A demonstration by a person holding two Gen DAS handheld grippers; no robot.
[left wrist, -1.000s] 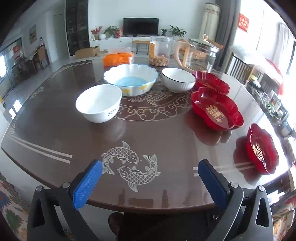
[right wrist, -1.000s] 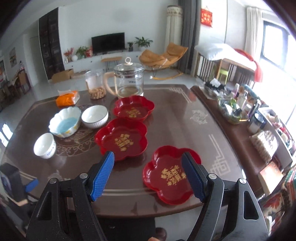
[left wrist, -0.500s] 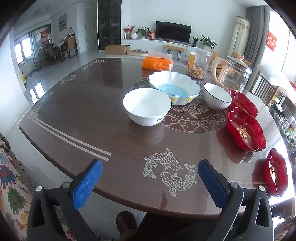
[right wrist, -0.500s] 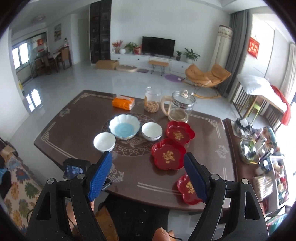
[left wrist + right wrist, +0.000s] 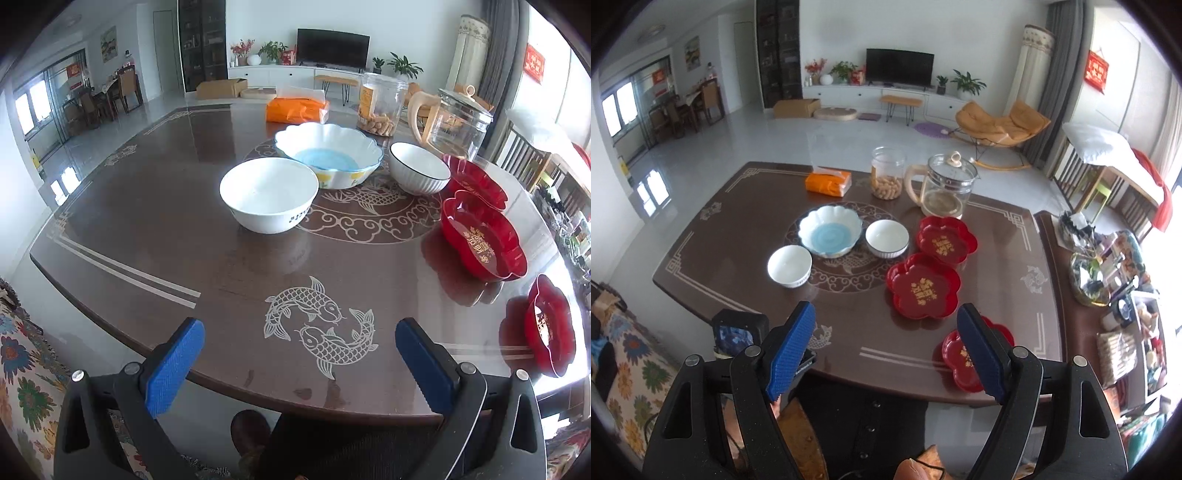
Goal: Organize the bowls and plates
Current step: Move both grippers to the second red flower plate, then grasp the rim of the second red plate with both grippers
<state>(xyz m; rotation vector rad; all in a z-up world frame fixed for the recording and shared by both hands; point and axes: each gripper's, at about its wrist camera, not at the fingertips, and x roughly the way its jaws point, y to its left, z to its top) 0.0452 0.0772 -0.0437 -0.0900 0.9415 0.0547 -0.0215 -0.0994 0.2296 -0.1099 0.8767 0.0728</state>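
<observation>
On the dark brown table (image 5: 155,221) stand a plain white bowl (image 5: 269,199), a large scalloped bowl with a blue inside (image 5: 328,155) and a dark-rimmed white bowl (image 5: 419,168). Three red flower-shaped plates lie to the right: far (image 5: 474,179), middle (image 5: 482,238), near (image 5: 550,325). My left gripper (image 5: 299,354) is open and empty above the table's near edge. My right gripper (image 5: 886,350) is open and empty, held high above the near edge; below it show the white bowl (image 5: 789,265), the blue bowl (image 5: 829,235) and the middle red plate (image 5: 923,285).
At the table's far side stand an orange tissue pack (image 5: 297,109), a clear jar of snacks (image 5: 380,105) and a glass kettle (image 5: 456,123). A cluttered side counter (image 5: 1108,273) runs along the right. A patterned sofa cover (image 5: 22,376) lies at the near left.
The left gripper has swung back to the right and drawn closer to the bowls. The right gripper has dropped lower toward the table. Both stay open and empty.
</observation>
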